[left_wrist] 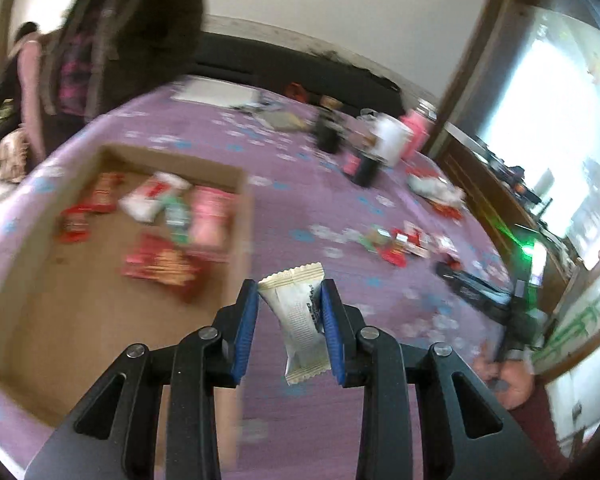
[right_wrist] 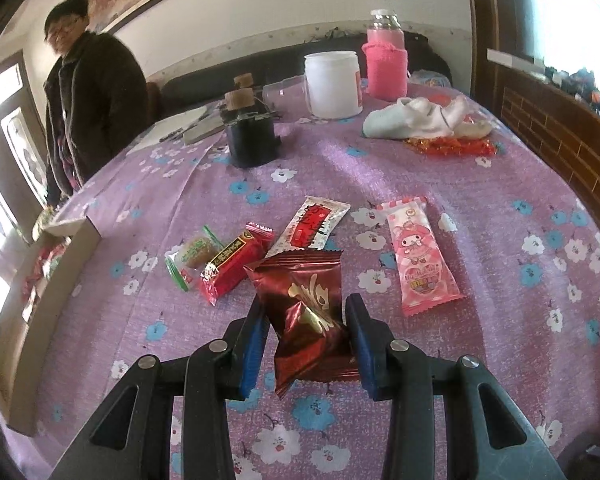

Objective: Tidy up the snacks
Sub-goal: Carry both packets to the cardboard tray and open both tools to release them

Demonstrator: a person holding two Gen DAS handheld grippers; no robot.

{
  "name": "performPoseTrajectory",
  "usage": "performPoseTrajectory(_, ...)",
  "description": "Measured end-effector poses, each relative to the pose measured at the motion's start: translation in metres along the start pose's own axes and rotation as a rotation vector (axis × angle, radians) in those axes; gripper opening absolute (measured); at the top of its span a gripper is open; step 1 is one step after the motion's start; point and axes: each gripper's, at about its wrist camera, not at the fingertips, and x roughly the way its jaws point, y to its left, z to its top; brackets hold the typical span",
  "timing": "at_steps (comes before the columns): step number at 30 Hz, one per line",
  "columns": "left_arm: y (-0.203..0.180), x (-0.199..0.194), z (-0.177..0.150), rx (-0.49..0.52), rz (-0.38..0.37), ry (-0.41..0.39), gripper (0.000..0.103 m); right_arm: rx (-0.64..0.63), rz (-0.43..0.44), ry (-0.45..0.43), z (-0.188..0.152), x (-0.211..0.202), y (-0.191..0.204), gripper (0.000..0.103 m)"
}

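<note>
A purple floral cloth [right_wrist: 380, 168] covers the table, and a person [right_wrist: 88, 96] stands beyond it. A cardboard box [left_wrist: 236, 208] at left holds snacks. The left gripper [left_wrist: 289, 294] pinches a white packet [left_wrist: 300, 320] beside the box. The right gripper [right_wrist: 306, 308] clamps a red packet [right_wrist: 308, 312] near 4 loose snacks.

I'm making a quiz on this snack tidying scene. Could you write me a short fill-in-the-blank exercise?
1. The left gripper is shut on a ____ snack packet.
2. The right gripper is shut on a dark ____ foil packet.
3. Sorted snacks lie inside a cardboard ____.
4. The pink packet lies on the ____ floral tablecloth.

Missing words: white; red; box; purple
</note>
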Motion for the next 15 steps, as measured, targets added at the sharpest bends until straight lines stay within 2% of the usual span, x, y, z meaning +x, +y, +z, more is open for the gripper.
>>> performPoseTrajectory(2,0.026,-0.008,0.004,-0.021,0.047,-0.013,0.029,-0.015,0.000,-0.012,0.001,-0.010,0.010,0.040)
performPoseTrajectory(7,0.078,-0.010,0.016,-0.063,0.148,-0.014,0.029,-0.097,0.108,-0.013,0.005,-0.039,0.066,0.040)
performPoseTrajectory(15,0.139,0.025,0.022,-0.114,0.246,0.106,0.029,-0.227,0.361,0.090,0.016,-0.042,0.190,0.039)
